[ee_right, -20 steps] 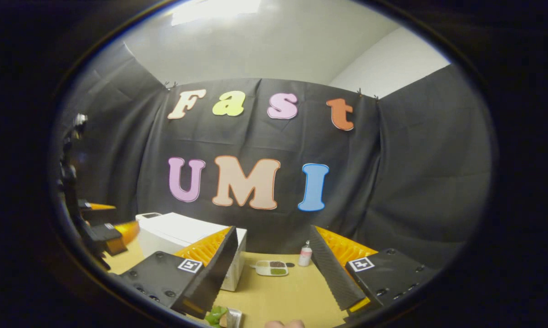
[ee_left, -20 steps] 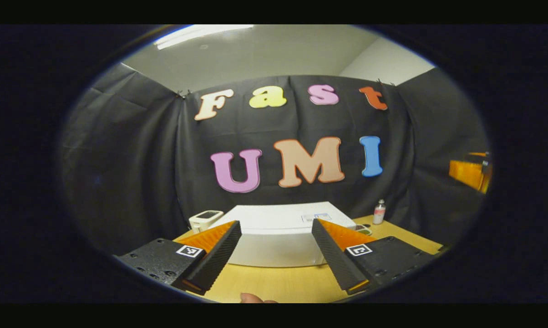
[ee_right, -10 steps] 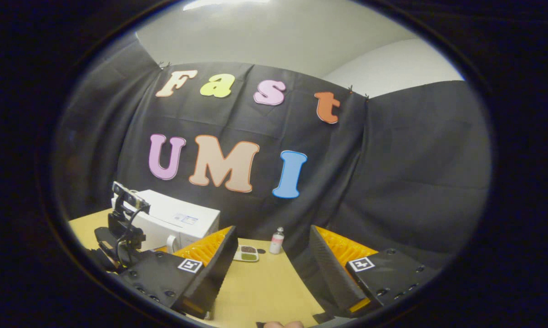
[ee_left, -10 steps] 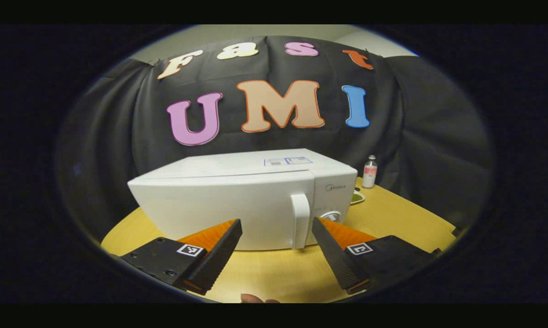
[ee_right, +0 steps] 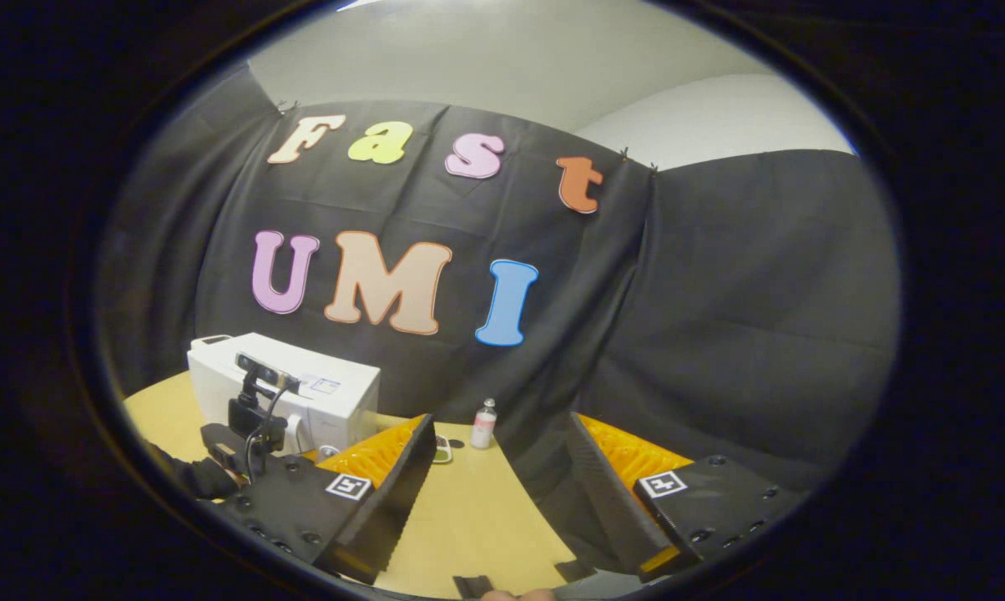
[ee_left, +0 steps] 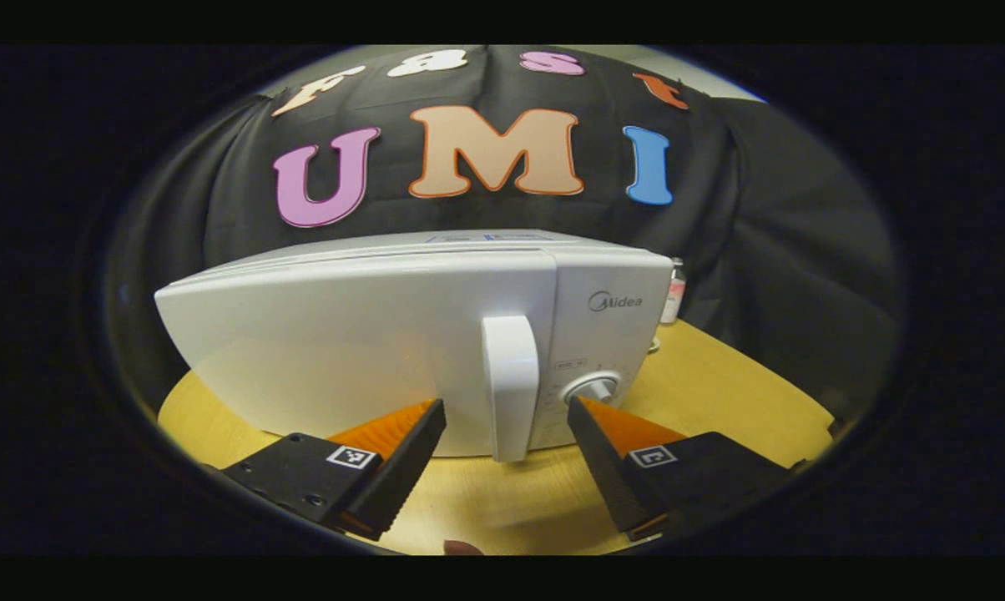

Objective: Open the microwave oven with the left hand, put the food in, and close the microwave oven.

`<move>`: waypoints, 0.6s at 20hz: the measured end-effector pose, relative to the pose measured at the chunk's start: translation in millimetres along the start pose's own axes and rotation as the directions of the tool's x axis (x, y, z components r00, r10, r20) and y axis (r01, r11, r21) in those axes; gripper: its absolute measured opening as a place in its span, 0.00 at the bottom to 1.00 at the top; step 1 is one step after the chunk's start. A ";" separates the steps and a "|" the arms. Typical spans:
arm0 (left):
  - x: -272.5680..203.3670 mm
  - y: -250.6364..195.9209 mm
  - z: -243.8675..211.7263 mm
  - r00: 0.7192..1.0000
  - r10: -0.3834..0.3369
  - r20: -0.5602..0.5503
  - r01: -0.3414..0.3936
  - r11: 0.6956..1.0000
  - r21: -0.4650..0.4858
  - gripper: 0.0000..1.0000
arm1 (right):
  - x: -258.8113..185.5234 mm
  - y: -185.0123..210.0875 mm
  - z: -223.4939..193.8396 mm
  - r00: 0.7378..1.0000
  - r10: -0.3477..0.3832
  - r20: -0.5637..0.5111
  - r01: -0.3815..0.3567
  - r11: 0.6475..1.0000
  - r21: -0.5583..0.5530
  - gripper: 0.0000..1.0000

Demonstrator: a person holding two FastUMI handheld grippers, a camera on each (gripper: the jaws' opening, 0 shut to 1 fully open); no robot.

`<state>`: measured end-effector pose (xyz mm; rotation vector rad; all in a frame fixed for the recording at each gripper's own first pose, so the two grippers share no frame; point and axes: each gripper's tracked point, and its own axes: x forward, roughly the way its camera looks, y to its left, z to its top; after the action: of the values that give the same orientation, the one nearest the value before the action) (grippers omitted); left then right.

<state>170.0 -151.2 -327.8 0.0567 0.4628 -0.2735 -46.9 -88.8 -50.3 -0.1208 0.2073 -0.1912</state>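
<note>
The white microwave (ee_left: 344,334) stands on the yellow table with its door shut. Its upright white handle (ee_left: 511,380) is straight ahead of my left gripper (ee_left: 504,411), which is open and a short way off, with the handle in line with the gap between the fingers. In the right gripper view the microwave (ee_right: 319,392) sits far left with the left gripper (ee_right: 248,426) in front of it. My right gripper (ee_right: 500,426) is open and holds nothing, above the table. A small food tray (ee_right: 443,449) peeks out beside its left finger.
A round knob (ee_left: 590,389) sits right of the handle on the control panel. A small white bottle (ee_right: 484,423) stands near the back wall, right of the microwave. The yellow table (ee_right: 469,517) reaches towards the right gripper. Black cloth walls close in the booth.
My left gripper has dropped and come much nearer to the microwave, whose handle now lies between the fingers' lines. The right gripper has swung rightwards; the microwave looks smaller there.
</note>
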 end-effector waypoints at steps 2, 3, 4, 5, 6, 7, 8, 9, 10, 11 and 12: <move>3.2 3.0 -1.0 1.000 0.018 -0.006 -0.018 1.000 0.019 0.72 | 0.1 3.9 -1.3 1.000 0.006 -0.007 -0.006 1.000 0.002 0.97; 4.6 1.2 -5.0 1.000 0.008 -0.013 -0.008 1.000 0.023 0.62 | 0.5 5.5 -2.8 1.000 0.012 -0.010 -0.012 1.000 0.004 0.97; -6.0 3.5 1.1 1.000 0.005 -0.009 -0.005 1.000 0.021 0.30 | 0.9 8.8 -2.8 1.000 0.020 -0.011 -0.020 1.000 0.003 0.97; 6.6 2.4 -2.0 1.000 0.003 -0.004 -0.003 1.000 0.010 0.29 | 1.7 9.5 -4.3 1.000 0.023 -0.014 -0.023 1.000 0.001 0.97; 8.1 1.4 -0.6 1.000 -0.009 -0.004 0.009 1.000 0.001 0.24 | 2.3 11.0 -5.1 1.000 0.024 -0.016 -0.024 1.000 -0.001 0.97; 5.9 0.8 -5.1 1.000 -0.014 -0.020 0.014 1.000 -0.007 0.22 | 2.9 13.0 -5.4 0.999 0.028 -0.016 -0.028 1.000 0.002 0.97; 2.9 0.6 -5.8 1.000 -0.023 -0.018 0.023 1.000 -0.006 0.17 | 3.0 15.7 -5.4 0.999 0.035 -0.015 -0.035 0.999 0.010 0.97; 4.0 -0.6 -6.5 0.999 -0.029 -0.014 0.029 1.000 -0.008 0.15 | 2.7 18.4 -6.9 0.999 0.041 -0.016 -0.041 0.999 0.020 0.97; 3.0 -1.0 -4.8 0.999 -0.035 0.009 0.035 0.999 -0.002 0.10 | 2.7 21.0 -7.5 0.999 0.048 -0.016 -0.047 0.998 0.032 0.97; 3.4 -0.6 -1.8 0.999 -0.049 0.013 0.048 0.999 0.019 0.06 | 3.4 23.5 -7.4 0.998 0.055 -0.014 -0.054 0.998 0.043 1.00; 3.0 -1.3 -5.3 0.998 -0.058 -0.014 0.059 0.998 0.033 0.03 | 3.3 25.5 -5.8 0.998 0.060 -0.008 -0.060 0.997 0.052 0.98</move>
<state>169.9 -152.6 -334.0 0.0773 0.4729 -0.3384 -40.5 -65.2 -60.2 -0.0622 0.2149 -0.1374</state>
